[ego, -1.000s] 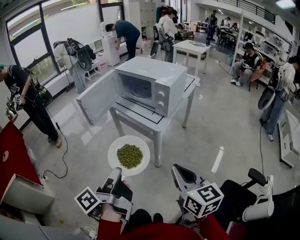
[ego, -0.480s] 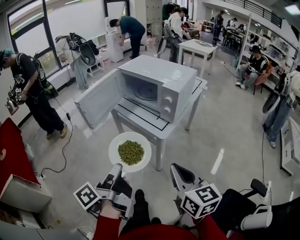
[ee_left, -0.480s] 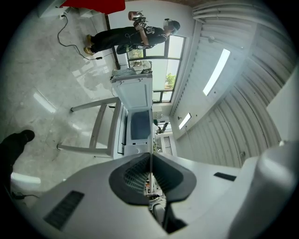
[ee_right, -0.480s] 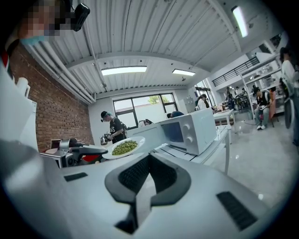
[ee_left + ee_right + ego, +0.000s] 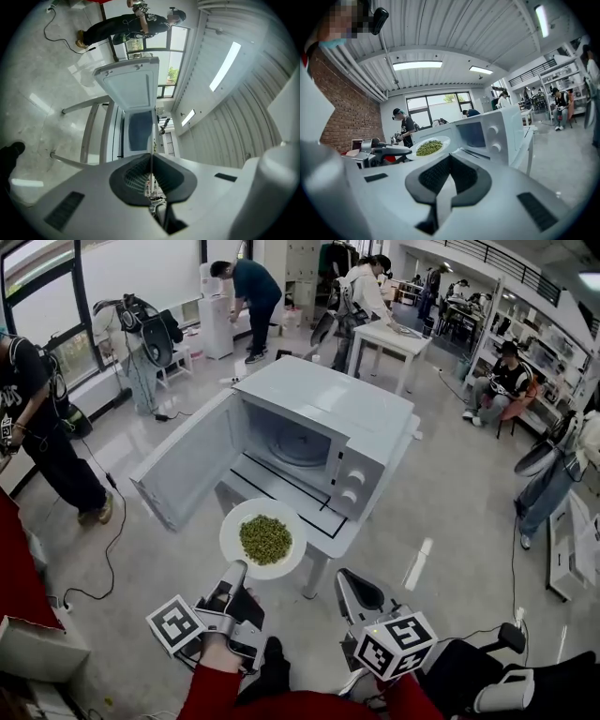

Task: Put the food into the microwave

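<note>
Microwave (image 5: 319,427) on a white tabletop (image 5: 323,521), seen from the head view. Its door (image 5: 183,474) is swung fully out to the left and its cavity (image 5: 295,442) stands open with nothing on the turntable. The opening faces the near-left corner of the tabletop, so the way in runs up and slightly rightward from the person.

Plate (image 5: 234,545), white and round, is carried level in the air just before the tabletop's front edge. It lies between the person and the cavity and is not yet inside. It bears a central heap of green food (image 5: 265,538), peas by the look of it, though the pieces are too small to be sure.

Left gripper (image 5: 235,571) is the nearer to the opening. Its jaws are closed on the plate's near rim, which the left gripper view shows edge-on as a thin line pinched between the ribbed pads. The cavity lies straight ahead along the jaws' axis, so the coming move is judged a level push forward that clears the door on the left.

Right gripper (image 5: 349,585) hangs right of the plate and apart from it. Its jaws are together with nothing between them.
</note>
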A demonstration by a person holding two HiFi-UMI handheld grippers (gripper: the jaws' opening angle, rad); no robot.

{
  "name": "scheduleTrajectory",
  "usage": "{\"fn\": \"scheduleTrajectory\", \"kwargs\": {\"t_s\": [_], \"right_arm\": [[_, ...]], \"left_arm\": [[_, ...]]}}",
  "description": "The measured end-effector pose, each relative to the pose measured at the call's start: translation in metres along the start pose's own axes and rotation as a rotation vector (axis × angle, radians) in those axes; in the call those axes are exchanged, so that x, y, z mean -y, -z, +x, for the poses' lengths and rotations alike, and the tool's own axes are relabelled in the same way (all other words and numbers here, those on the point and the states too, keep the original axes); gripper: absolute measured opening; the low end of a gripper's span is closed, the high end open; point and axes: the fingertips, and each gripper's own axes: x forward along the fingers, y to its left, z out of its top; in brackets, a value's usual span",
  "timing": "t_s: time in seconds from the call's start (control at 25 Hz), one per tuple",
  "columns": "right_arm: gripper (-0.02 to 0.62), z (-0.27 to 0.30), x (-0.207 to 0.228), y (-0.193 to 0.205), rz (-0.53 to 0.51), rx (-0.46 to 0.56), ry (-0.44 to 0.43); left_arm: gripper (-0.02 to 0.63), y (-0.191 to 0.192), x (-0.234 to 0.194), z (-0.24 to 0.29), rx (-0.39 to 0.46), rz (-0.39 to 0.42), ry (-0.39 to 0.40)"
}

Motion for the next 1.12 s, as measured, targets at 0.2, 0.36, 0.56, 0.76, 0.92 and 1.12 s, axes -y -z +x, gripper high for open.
{"fn": "scheduleTrajectory", "kwargs": {"t_s": [0.2,0.36,0.56,0.76,0.92,1.12], "right_arm": [[0.014,0.051,-0.029,-0.015,0.001,-0.006,0.052],[0.014,0.075,-0.025,-0.022,-0.002,-0.023,0.081],[0.014,0.112,-0.048,-0.021,-0.003,-0.049,0.116],[0.014,0.161,-0.074,0.01,0.004,-0.083,0.138],[0.014,0.2,-0.075,0.03,-0.011,-0.112,0.146],[0.014,0.207,-0.059,0.035,-0.012,-0.14,0.129]], "left_arm": [[0.025,-0.052,0.004,0.022,-0.043,-0.021,0.008],[0.025,-0.073,0.0,0.045,-0.047,-0.04,0.006],[0.025,-0.12,-0.006,0.054,-0.06,-0.049,-0.009],[0.025,-0.17,-0.037,0.063,-0.069,-0.056,0.007],[0.025,-0.194,-0.073,0.083,-0.063,-0.087,0.003],[0.025,-0.17,-0.076,0.112,-0.081,-0.138,0.023]]}}
